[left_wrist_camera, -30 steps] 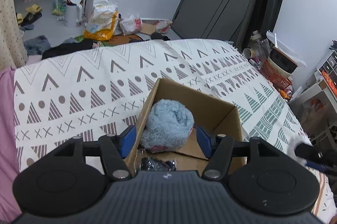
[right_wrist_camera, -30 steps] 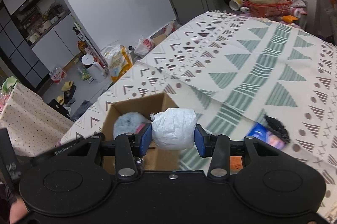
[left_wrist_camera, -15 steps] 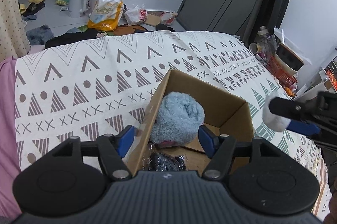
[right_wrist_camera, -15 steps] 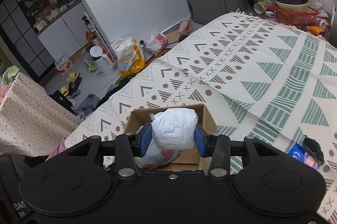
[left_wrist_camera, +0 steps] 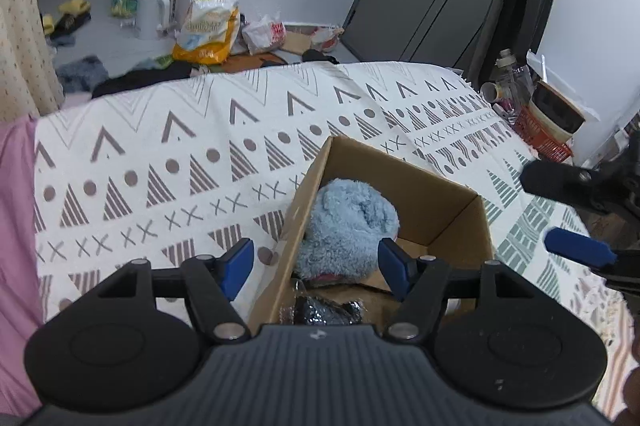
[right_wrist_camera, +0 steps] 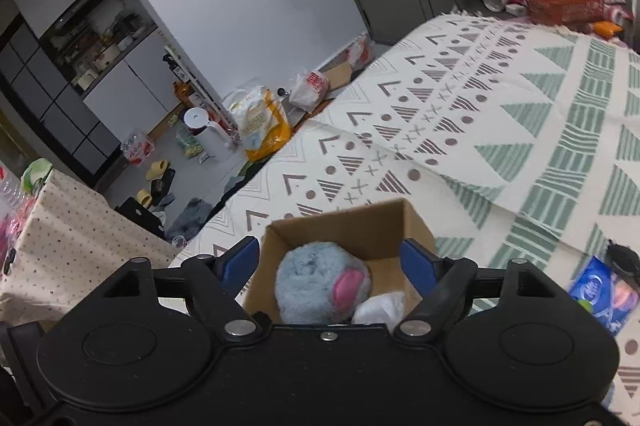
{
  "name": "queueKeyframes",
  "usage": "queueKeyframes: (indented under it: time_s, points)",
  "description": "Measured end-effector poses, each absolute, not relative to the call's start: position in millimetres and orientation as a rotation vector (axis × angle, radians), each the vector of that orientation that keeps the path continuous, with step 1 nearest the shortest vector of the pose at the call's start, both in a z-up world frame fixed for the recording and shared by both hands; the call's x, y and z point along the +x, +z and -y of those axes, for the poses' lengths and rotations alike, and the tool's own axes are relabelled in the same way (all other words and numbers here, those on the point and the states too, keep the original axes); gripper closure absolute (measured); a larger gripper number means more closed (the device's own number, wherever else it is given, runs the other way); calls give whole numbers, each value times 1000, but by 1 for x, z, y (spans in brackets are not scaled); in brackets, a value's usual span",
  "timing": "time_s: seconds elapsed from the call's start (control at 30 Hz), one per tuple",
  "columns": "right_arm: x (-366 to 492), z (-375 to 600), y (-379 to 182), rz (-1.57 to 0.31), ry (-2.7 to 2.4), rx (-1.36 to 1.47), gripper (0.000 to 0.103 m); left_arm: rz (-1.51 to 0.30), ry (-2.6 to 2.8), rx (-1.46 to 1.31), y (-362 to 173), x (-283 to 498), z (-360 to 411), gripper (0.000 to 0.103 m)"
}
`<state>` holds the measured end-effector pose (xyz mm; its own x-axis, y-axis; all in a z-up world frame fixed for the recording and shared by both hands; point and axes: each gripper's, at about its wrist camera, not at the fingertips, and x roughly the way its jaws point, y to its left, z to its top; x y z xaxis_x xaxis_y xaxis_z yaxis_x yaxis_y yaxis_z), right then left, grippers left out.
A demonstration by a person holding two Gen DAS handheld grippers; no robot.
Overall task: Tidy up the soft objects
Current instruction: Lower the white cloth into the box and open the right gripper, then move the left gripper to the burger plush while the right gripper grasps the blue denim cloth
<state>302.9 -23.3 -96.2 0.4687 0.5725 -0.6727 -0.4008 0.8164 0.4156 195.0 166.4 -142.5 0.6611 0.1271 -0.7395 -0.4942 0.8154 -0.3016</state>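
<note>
An open cardboard box (left_wrist_camera: 452, 202) sits on a bed spread with a patterned blanket (left_wrist_camera: 160, 162); inside it lies a fluffy blue plush (left_wrist_camera: 348, 226) with a pink patch, seen from the right wrist view pressed toward the left wall of the box; a white crumpled bundle (right_wrist_camera: 380, 308) rests just beside the plush at the near edge, touching it; a dark shiny packet (left_wrist_camera: 326, 310) lies in the near end of the box, partly hidden under the left gripper's body. The left gripper (left_wrist_camera: 316, 266) hangs over the near left wall of the box, its jaws spread wide with nothing between them; the right gripper (right_wrist_camera: 332, 262) is above the box, jaws likewise wide apart and empty. A blue tissue pack (right_wrist_camera: 600, 292) lies on the blanket to the right of the box, well apart from it, beside a small black item (right_wrist_camera: 624, 258).
</note>
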Motion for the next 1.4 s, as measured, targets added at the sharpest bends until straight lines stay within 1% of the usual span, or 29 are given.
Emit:
queueKeyframes:
  time_s: [0.2, 0.4, 0.53, 0.57, 0.6, 0.67, 0.83, 1.0, 1.13, 1.4]
  points:
    - [296, 56, -91, -887, 549, 184, 11, -774, 354, -457, -140, 198, -154, 36]
    - [290, 92, -82, -891, 514, 157, 8, -766, 343, -422, -133, 197, -143, 36]
    - [287, 115, -74, -888, 483, 136, 1, -733, 313, -386, -124, 195, -129, 36]
    - [285, 122, -72, -884, 471, 126, 1, -725, 303, -376, -122, 194, -125, 32]
    - [284, 128, -70, -883, 464, 117, 1, -721, 298, -371, -120, 194, -121, 22]
    - [281, 141, -67, -887, 454, 106, 0, -705, 294, -359, -116, 193, -113, 19]
    - [275, 171, -72, -907, 417, 140, 0, -733, 258, -318, -108, 197, -92, 18]
    - [273, 197, -104, -974, 337, 241, 0, -759, 162, -305, -102, 201, -70, 18]
    - [274, 209, -132, -1055, 285, 274, 1, -789, 127, -235, -102, 208, -50, 18]
    - [274, 205, -159, -1143, 286, 298, 1, -829, 71, -189, -105, 228, -29, 18]
